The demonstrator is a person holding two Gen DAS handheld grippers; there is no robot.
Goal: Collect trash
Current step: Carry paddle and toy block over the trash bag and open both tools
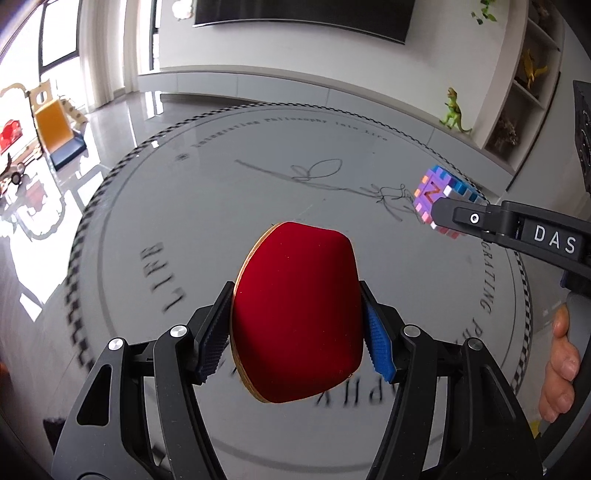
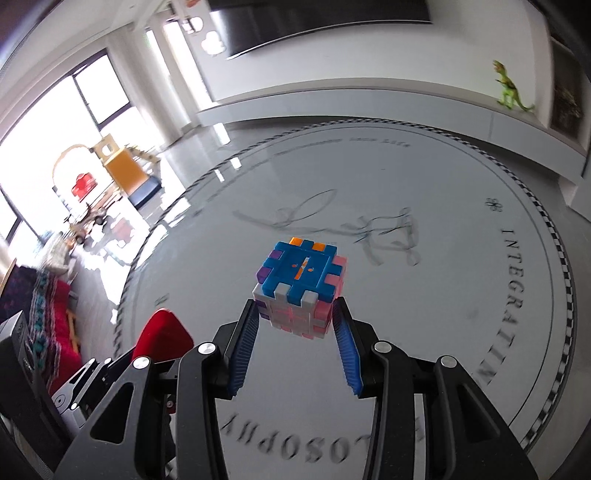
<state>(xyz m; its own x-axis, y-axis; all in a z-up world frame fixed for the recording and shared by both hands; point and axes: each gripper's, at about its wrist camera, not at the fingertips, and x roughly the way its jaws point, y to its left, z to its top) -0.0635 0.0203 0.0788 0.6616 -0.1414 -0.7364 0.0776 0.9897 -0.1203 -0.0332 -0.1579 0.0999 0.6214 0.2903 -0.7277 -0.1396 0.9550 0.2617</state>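
Observation:
In the left wrist view, my left gripper (image 1: 295, 291) is shut on a red table tennis paddle (image 1: 295, 314), with the pads pressing both of its edges. It hangs above a round grey surface (image 1: 207, 192) printed with lettering. My right gripper (image 2: 295, 306) is shut on a cube of interlocking blue, white, pink and purple pieces (image 2: 301, 280), also held in the air. The left wrist view shows that cube (image 1: 439, 192) at the right, in the right gripper's fingers (image 1: 461, 218). The paddle (image 2: 166, 332) shows at the lower left of the right wrist view.
A person's hand (image 1: 561, 369) grips the right tool's handle. A green toy dinosaur (image 1: 454, 110) stands on a low white ledge beside shelves. An orange toy slide (image 1: 55, 125) and other toys sit by the window at the left. A dark screen (image 1: 303, 14) hangs on the far wall.

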